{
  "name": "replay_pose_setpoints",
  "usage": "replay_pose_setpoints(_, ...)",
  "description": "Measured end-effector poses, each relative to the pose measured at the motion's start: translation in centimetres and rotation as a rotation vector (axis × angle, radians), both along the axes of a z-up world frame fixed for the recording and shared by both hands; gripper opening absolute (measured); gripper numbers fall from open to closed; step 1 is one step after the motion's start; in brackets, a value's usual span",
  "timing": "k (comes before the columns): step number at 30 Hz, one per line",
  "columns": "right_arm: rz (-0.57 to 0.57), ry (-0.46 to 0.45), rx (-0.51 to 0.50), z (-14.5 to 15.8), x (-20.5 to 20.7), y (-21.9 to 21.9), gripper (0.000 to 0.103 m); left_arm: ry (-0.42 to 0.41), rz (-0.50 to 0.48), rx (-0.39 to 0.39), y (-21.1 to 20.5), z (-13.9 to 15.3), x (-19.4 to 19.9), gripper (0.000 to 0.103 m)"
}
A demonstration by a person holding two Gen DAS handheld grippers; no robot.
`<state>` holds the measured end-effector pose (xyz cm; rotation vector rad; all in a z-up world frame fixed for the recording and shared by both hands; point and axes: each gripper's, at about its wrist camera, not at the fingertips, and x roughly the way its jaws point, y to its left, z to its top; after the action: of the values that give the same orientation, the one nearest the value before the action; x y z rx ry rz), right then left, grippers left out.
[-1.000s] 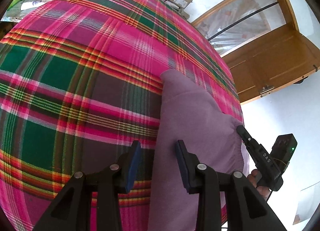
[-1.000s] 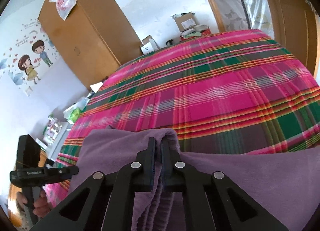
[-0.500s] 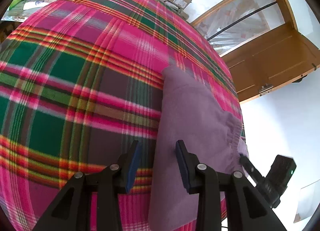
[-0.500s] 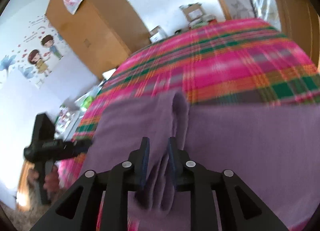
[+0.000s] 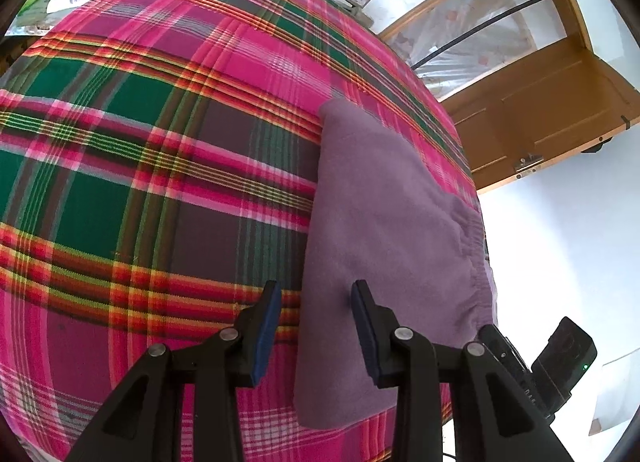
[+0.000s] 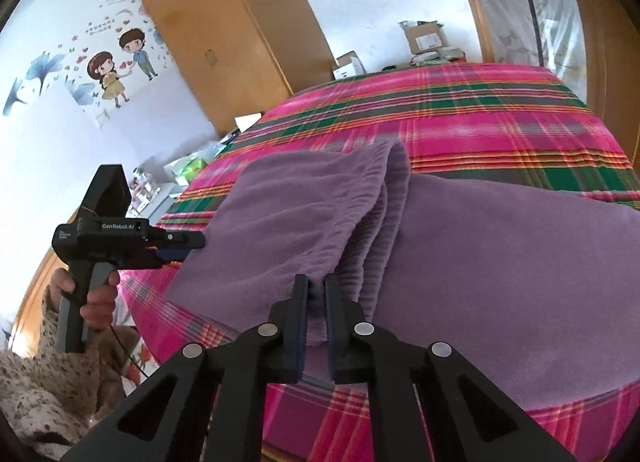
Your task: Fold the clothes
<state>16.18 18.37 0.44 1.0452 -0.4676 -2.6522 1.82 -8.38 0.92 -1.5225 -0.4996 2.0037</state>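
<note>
A purple fleece garment (image 5: pixel 384 214) lies folded along the right side of the plaid bed, its gathered waistband (image 5: pixel 472 262) toward the bed's edge. My left gripper (image 5: pixel 314 302) hovers open over the garment's left border, one pad over the blanket, one over the cloth. In the right wrist view the garment (image 6: pixel 500 262) fills the foreground and a fold of its waistband (image 6: pixel 384 198) runs up from my right gripper (image 6: pixel 317 302), whose pads are shut on the cloth edge. The left gripper (image 6: pixel 180 242) shows at the garment's far side, held by a hand (image 6: pixel 96 298).
The pink and green plaid blanket (image 5: pixel 140 166) covers the whole bed. A wooden door (image 5: pixel 540 114) stands past the right edge. A tall wardrobe (image 6: pixel 224 42), cardboard boxes (image 6: pixel 424 38) and a cluttered side table (image 6: pixel 188 170) sit beyond the bed.
The right gripper drew back toward the bed's near edge with the waistband cloth between its pads, loosening briefly, then closing. The left gripper stayed open and shifted only slightly.
</note>
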Motion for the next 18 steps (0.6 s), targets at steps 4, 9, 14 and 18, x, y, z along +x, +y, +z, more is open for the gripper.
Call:
replay_pose_setpoints(4,-0.021,-0.031,0.006,-0.9,0.1,0.4,0.008,-0.002,-0.002,0.004,-0.4,-0.1,0.1,0.037)
replay_pose_setpoints(9,-0.027,-0.024,0.059,-0.9,0.0,-0.3,0.011,-0.002,-0.008,-0.001,-0.9,-0.1,0.3,0.037)
replay_pose_setpoints(14,0.047,0.053,0.148,0.4,0.0,-3.3,0.018,-0.010,-0.019,0.005,-1.3,0.0,0.0,0.037)
replay_pose_setpoints(18,0.105,0.114,0.220,1.4,0.0,-5.7,0.032,-0.039,-0.043,0.028,-1.6,-0.2,-0.2,0.037)
